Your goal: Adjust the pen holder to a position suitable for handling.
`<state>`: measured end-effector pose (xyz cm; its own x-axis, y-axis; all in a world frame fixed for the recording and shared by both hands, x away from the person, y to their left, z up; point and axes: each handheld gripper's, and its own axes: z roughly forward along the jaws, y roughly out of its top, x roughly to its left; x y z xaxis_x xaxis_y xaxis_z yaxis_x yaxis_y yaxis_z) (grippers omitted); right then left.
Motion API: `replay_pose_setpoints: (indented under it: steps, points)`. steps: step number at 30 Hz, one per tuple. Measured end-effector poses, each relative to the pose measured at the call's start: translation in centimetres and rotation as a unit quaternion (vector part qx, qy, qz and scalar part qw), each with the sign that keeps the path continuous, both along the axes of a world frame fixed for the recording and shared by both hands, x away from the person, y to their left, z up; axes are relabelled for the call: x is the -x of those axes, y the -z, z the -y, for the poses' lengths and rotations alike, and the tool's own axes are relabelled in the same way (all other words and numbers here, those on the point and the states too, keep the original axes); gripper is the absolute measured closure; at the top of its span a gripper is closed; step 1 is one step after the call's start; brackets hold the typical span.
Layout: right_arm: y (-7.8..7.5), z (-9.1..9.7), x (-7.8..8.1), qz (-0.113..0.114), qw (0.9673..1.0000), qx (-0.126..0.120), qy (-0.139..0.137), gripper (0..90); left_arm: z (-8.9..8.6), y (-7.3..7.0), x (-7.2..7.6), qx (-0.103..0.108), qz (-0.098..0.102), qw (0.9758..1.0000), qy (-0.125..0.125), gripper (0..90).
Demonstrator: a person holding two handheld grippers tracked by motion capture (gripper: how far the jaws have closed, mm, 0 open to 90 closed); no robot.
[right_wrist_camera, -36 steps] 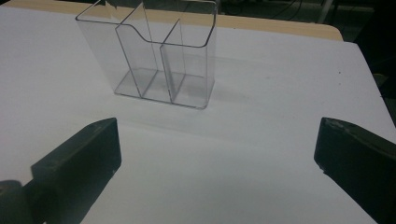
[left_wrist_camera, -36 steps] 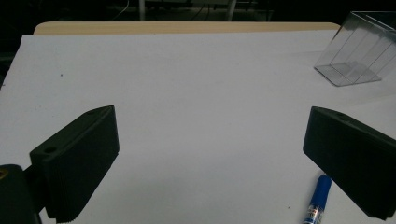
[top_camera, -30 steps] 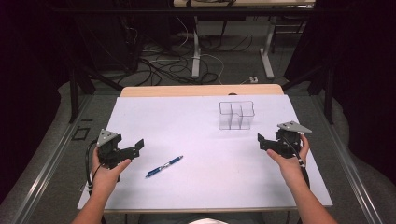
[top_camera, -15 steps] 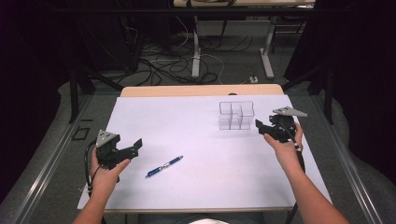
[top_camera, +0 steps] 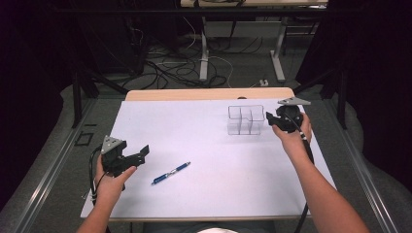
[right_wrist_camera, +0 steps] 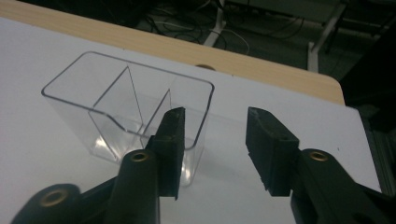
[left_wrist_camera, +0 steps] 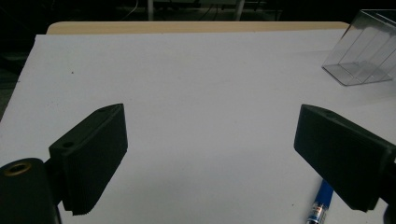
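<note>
A clear plastic organizer (top_camera: 246, 120) with inner dividers stands at the far right of the white table sheet (top_camera: 204, 141). My right gripper (top_camera: 270, 119) hovers at its right end. In the right gripper view the organizer (right_wrist_camera: 116, 102) lies just behind the left jaw. The right gripper (right_wrist_camera: 212, 121) has just been closing its jaws to a narrower gap. No pad presses on the organizer's wall. A blue pen (top_camera: 170, 173) lies near the front. My left gripper (top_camera: 142, 154) rests left of it, wide open, nothing between its jaws (left_wrist_camera: 210, 140). The pen's tip (left_wrist_camera: 321, 205) shows by the right jaw.
The wooden table edge (top_camera: 209, 93) runs along the far side of the sheet. Beyond it are cables and desk legs on the floor (top_camera: 209, 53). The organizer (left_wrist_camera: 366, 49) also sits at the top right of the left gripper view.
My right hand has moved away from me and leftward up to the organizer's right end, and its jaws have narrowed. The left hand, pen and organizer have stayed put.
</note>
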<state>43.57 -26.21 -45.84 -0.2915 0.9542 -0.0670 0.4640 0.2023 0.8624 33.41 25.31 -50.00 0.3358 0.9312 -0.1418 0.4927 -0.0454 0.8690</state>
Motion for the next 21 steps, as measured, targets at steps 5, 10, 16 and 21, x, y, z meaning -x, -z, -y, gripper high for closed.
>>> replay_pose_setpoints:
  steps: [5, 10, 16, 21]
  points:
    - [0.7, 0.0, -1.7, -0.014, 0.9999, -0.004, 0.0, 64.2, 0.1, 0.0, 0.0, 0.0, 0.004, 1.0, 0.006, 9.7]
    - [1.5, 0.5, -2.8, -0.014, 0.9999, -0.007, 0.002, 66.5, 0.6, 0.0, 0.0, -0.005, 0.003, 0.9999, 0.008, 9.2]
    - [2.4, 0.8, -3.7, -0.024, 0.9995, -0.02, 0.009, 73.7, 0.7, 0.3, -0.2, 0.023, -0.005, 0.9994, 0.024, 3.5]
    - [3.0, 0.9, -4.3, -0.034, 0.9993, -0.014, 0.0, 80.1, 0.6, 0.6, -0.3, 0.022, -0.012, 0.9994, 0.023, 1.0]
